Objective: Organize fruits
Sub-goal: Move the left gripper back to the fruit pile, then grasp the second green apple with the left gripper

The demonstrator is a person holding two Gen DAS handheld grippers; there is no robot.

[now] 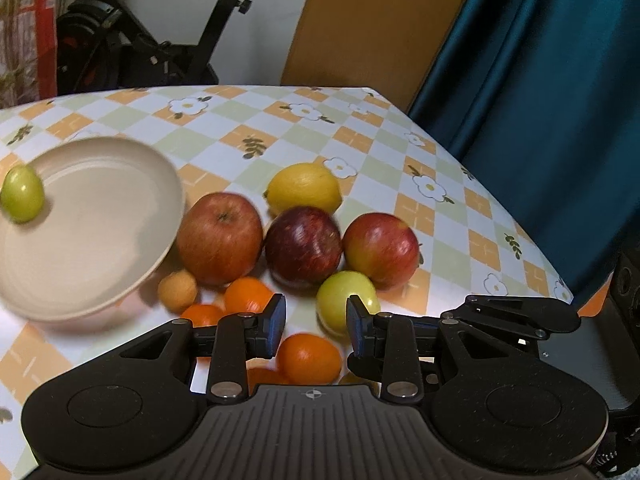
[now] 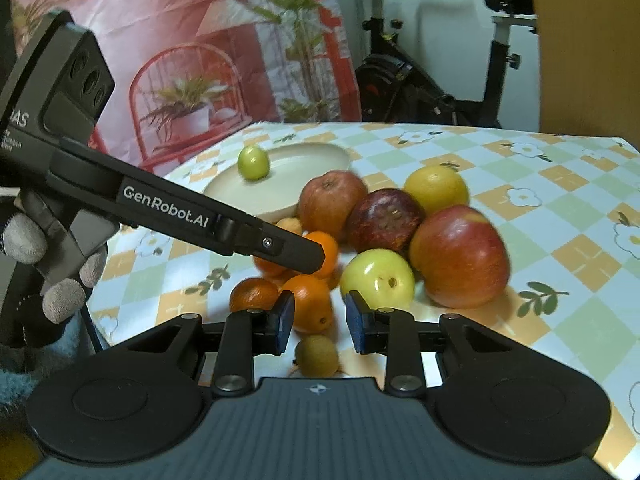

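Note:
A beige plate (image 1: 100,240) (image 2: 316,156) holds one small green fruit (image 1: 22,194) (image 2: 253,163). Beside it on the table lies a pile: three red apples (image 1: 219,238) (image 1: 303,246) (image 1: 381,248), a lemon (image 1: 304,188), a yellow-green apple (image 1: 346,300) (image 2: 378,280), several small oranges (image 1: 309,358) (image 2: 312,306) and a small tan fruit (image 2: 317,355). My left gripper (image 1: 316,326) is open and empty, hovering over the oranges; it shows from the side in the right wrist view (image 2: 316,258). My right gripper (image 2: 319,322) is open and empty, just above the near oranges.
The table wears a checked orange, green and white flowered cloth (image 1: 440,184). Its right edge (image 1: 520,232) drops off by a teal curtain (image 1: 540,80). An exercise bike (image 2: 420,84) and a wooden panel (image 1: 360,20) stand behind.

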